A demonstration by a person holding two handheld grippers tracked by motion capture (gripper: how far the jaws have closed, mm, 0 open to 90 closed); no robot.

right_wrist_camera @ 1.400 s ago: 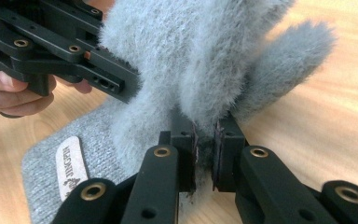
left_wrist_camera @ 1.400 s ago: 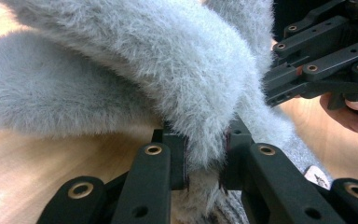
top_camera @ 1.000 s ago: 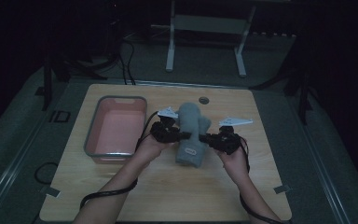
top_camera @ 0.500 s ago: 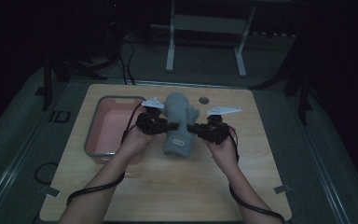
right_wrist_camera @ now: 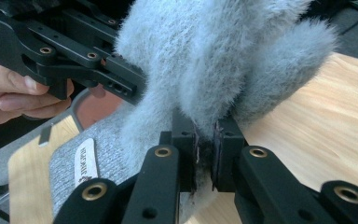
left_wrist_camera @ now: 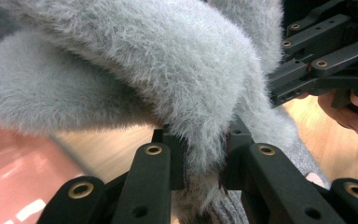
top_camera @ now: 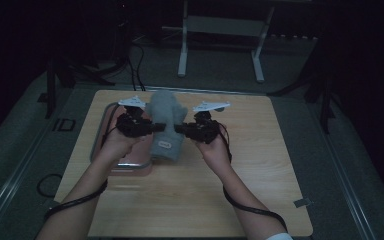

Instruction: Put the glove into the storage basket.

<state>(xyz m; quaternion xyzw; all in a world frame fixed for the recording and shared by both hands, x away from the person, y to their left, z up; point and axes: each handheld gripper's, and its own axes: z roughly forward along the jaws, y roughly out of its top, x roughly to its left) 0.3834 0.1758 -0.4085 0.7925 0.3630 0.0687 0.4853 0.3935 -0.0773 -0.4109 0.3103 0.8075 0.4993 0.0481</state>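
Note:
A fluffy grey mitten [top_camera: 166,122] with a ribbed cuff and a small white label hangs lifted above the wooden table [top_camera: 260,165], held from both sides. My left gripper [top_camera: 152,128] is shut on its left edge, and in the left gripper view the grey fur [left_wrist_camera: 182,93] is pinched between the jaws [left_wrist_camera: 204,161]. At the mitten's right edge my right gripper [top_camera: 179,130] is shut too, with fur [right_wrist_camera: 214,56] squeezed between its jaws [right_wrist_camera: 206,151]. The cuff [right_wrist_camera: 88,163] points toward the person.
A pink tray [top_camera: 130,162] with a metal rim lies on the table's left part, under the left hand. Cables trail from both grippers off the front edge. Beyond the table stand a metal frame [top_camera: 220,30] and dark floor.
Both grippers have carried the mitten to the left and away from the person, so it now hangs beside and partly over the pink tray.

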